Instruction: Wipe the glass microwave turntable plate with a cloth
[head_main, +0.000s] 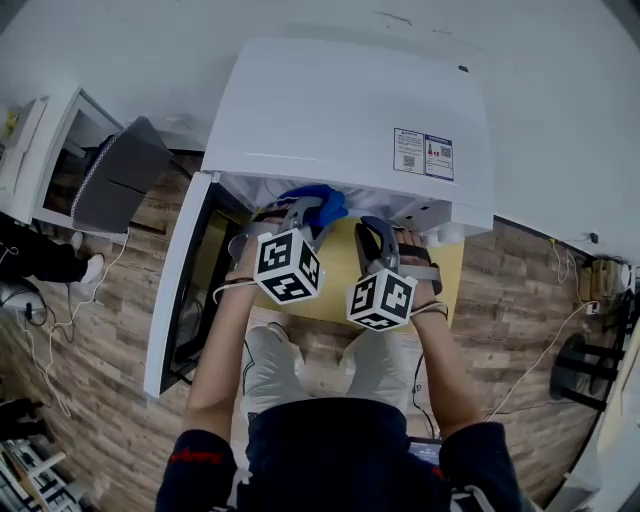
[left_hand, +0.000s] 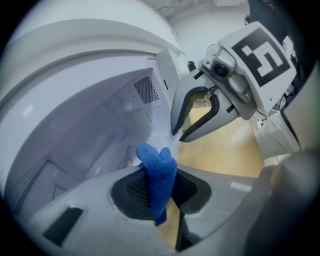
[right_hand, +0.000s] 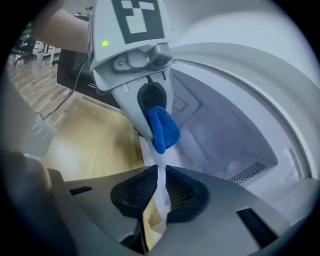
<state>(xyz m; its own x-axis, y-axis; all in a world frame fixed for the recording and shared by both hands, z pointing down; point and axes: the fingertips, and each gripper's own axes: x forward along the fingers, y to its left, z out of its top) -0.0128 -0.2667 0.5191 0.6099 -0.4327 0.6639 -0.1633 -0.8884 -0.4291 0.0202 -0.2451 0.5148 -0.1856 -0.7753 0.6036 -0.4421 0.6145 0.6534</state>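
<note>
**Left hand-held gripper (left_hand: 159, 189) on cloth (left_hand: 159, 170), right hand-held gripper (right_hand: 160, 190) on glass plate (right_hand: 161, 176)**

Blue cloth is folded and clamped in the left hand-held gripper, sticking up at 12 o'clock from the pads. Right jaws are nearly together, pinching the thin pale edge of the glass plate at the open microwave (head_main: 350, 110) mouth, over the yellow counter (right_hand: 90, 140). Door (head_main: 185, 290) hangs open at 9 o'clock in head view.

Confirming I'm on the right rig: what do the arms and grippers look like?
Left gripper and right gripper: grey plastic bodies, black ribbed pads, each with a white cube of black square markers. Dark wrist straps; short navy sleeves, a red mark on the left one.
</note>
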